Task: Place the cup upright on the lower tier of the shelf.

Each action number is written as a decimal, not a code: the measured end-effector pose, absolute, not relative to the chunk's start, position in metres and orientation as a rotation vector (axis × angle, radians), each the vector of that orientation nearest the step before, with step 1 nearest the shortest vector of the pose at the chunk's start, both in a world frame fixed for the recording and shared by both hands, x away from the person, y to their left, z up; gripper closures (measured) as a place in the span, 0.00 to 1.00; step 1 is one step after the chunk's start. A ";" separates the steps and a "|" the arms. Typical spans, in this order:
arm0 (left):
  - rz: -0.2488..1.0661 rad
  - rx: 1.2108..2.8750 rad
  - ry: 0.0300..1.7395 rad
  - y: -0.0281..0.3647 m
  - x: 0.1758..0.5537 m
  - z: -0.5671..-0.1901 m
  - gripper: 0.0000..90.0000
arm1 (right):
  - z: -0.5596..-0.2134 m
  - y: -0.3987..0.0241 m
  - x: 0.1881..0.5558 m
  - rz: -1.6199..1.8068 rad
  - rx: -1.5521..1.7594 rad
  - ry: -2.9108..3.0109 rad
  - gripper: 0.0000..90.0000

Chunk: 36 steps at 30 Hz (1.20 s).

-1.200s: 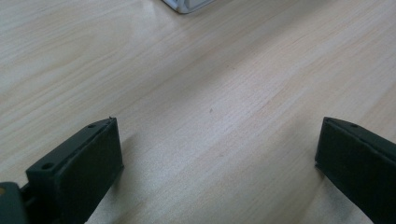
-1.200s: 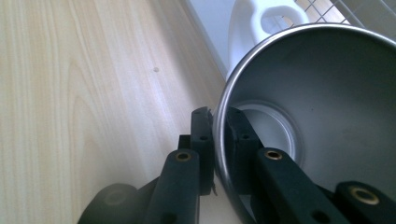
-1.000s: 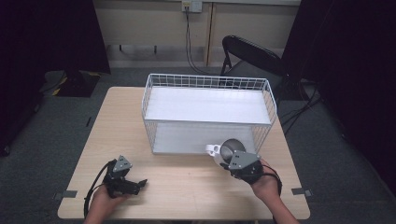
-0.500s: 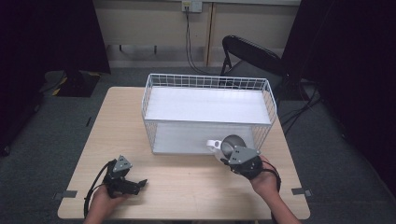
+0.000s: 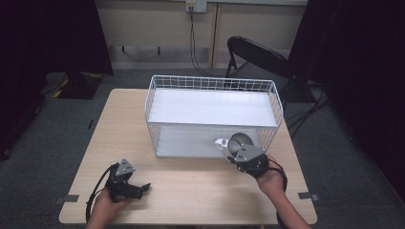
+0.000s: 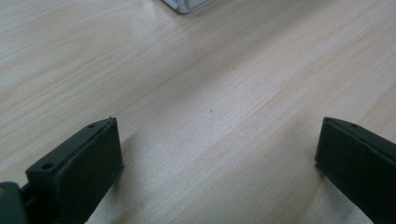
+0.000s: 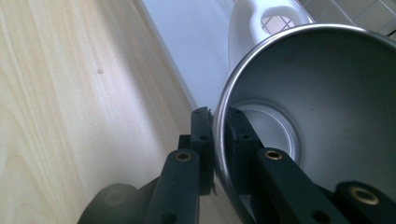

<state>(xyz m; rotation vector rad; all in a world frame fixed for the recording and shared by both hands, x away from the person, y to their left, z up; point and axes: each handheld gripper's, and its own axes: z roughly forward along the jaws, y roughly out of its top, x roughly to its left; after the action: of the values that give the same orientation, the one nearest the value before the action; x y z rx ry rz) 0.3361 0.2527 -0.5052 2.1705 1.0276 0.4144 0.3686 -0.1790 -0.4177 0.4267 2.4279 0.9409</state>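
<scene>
My right gripper (image 5: pixel 237 155) is shut on the rim of a steel cup (image 7: pixel 317 116) with a white handle (image 7: pixel 261 21); one jaw is inside the cup, the other outside. In the high view the cup (image 5: pixel 240 141) hangs at the front right wall of the white wire basket (image 5: pixel 212 82), its handle (image 5: pixel 221 143) pointing left. My left gripper (image 5: pixel 142 187) rests low over the table's front left, jaws wide apart with bare wood between them (image 6: pixel 215 140).
The wooden table (image 5: pixel 191 191) carries the wire basket, whose white floor (image 5: pixel 210 107) is bare. A corner of the basket (image 6: pixel 187 4) shows at the top of the left gripper view. A black folding chair (image 5: pixel 253 55) stands behind the table.
My right gripper has carried the cup a little up and toward the basket's front wall. The left gripper has stayed put.
</scene>
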 end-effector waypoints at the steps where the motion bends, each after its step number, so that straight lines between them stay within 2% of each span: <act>1: 0.415 2.170 1.028 0.253 0.336 -0.505 0.00 | -0.418 -0.180 0.370 0.945 0.434 2.425 0.93; 36: 0.414 2.170 1.028 0.253 0.336 -0.505 0.00 | -0.424 -0.177 0.389 0.899 0.441 2.413 0.93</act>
<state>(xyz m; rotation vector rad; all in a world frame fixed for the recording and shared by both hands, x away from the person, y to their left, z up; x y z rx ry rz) 0.3361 0.2526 -0.5052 2.1701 1.0278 0.4145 0.3889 -0.1770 -0.4243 0.4410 2.4132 0.8986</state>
